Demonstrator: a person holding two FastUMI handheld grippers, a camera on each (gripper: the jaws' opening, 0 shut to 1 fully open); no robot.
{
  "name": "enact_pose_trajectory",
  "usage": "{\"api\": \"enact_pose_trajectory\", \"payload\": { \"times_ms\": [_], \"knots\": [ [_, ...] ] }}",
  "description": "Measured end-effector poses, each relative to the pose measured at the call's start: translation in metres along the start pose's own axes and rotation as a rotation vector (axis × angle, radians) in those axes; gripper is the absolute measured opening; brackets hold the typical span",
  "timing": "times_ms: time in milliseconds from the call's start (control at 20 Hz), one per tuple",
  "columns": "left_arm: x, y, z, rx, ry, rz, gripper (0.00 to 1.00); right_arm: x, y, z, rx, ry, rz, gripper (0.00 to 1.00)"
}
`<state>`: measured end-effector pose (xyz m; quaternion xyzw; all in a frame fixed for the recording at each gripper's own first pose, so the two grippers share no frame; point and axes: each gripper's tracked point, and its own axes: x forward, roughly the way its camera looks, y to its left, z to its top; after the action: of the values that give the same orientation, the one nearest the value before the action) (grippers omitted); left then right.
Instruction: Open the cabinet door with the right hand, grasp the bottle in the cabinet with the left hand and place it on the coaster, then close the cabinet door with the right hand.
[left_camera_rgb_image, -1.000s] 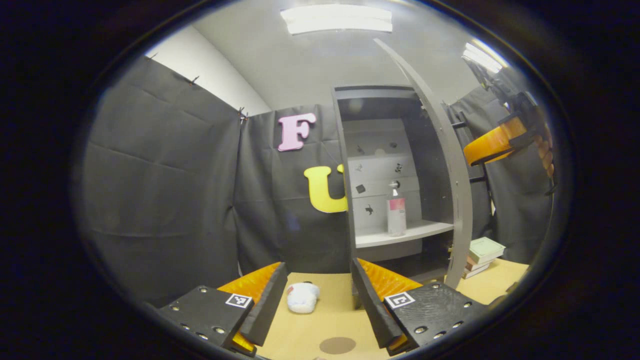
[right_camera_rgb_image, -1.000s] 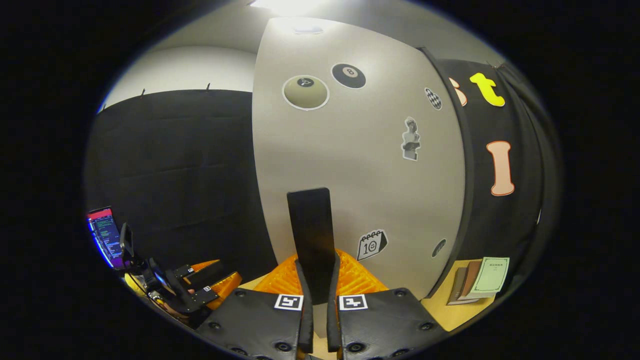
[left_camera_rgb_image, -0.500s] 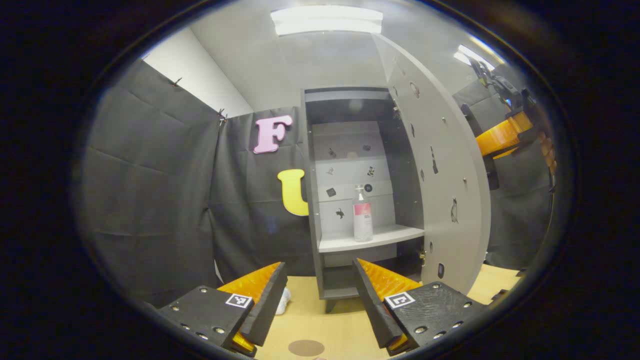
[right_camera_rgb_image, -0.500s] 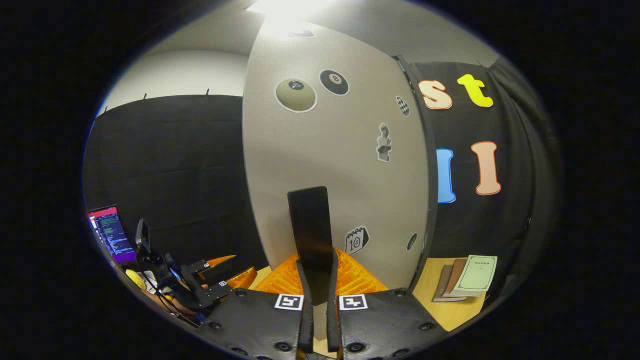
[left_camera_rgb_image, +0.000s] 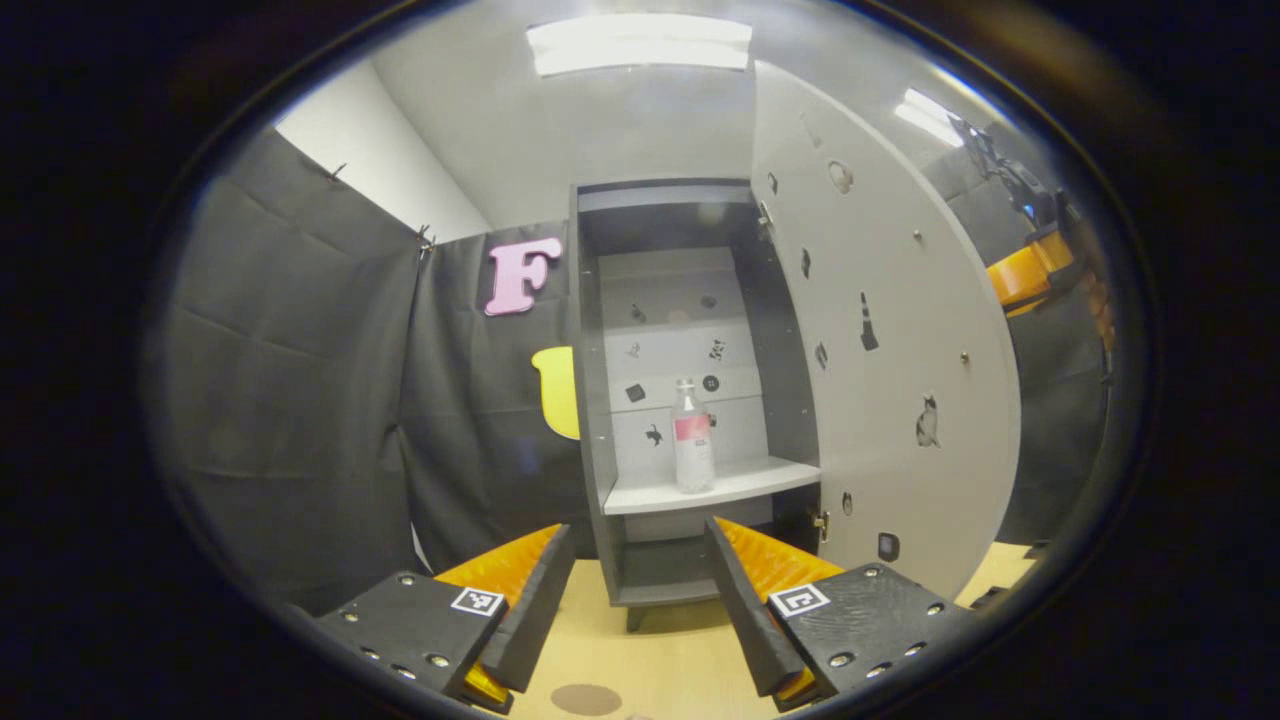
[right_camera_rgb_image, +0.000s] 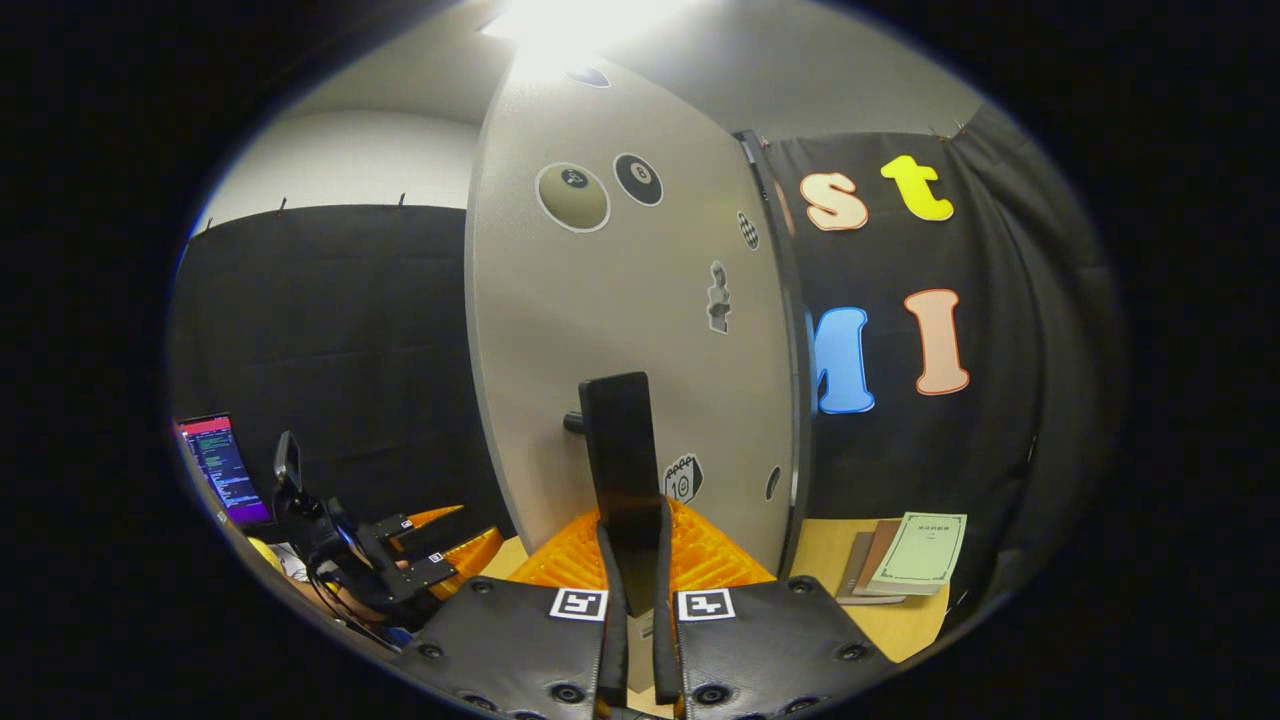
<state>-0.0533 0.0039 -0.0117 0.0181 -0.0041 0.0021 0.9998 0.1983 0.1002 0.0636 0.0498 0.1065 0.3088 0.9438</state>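
— Where's your bottle (left_camera_rgb_image: 692, 438)?

— Upright on the cabinet shelf (left_camera_rgb_image: 700, 493), cap up, long axis vertical. Its pink label is too small to read.

— And your jaws?

— Your left gripper (left_camera_rgb_image: 635, 620) holds its jaws wide above the worktop (left_camera_rgb_image: 660, 660), the coaster (left_camera_rgb_image: 586, 698) beneath. Your right gripper (right_camera_rgb_image: 632, 590) has its jaws narrow, gripping the cabinet door (right_camera_rgb_image: 620, 330) handle (right_camera_rgb_image: 622, 460). The door stands open.
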Motion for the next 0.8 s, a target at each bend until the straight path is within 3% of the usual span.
{"api": "enact_pose_trajectory", "payload": {
  "times_ms": [450,650,750,800],
  "knots": [
    [0.008,-0.020,0.008,0.006,-0.007,0.016,0.79,-0.029,-0.053,0.008,-0.015,-0.026,-0.125,0.12],
    [0.012,-0.037,0.009,0.006,-0.002,0.027,0.81,-0.025,-0.042,0.016,-0.028,-0.030,-0.066,0.12],
    [0.014,-0.048,0.012,0.009,0.005,0.044,0.81,-0.032,-0.044,0.019,-0.077,-0.031,-0.052,0.23],
    [0.015,-0.052,0.014,0.017,0.010,0.061,0.81,-0.043,-0.048,0.019,-0.095,-0.052,-0.048,0.23]
  ]
}}
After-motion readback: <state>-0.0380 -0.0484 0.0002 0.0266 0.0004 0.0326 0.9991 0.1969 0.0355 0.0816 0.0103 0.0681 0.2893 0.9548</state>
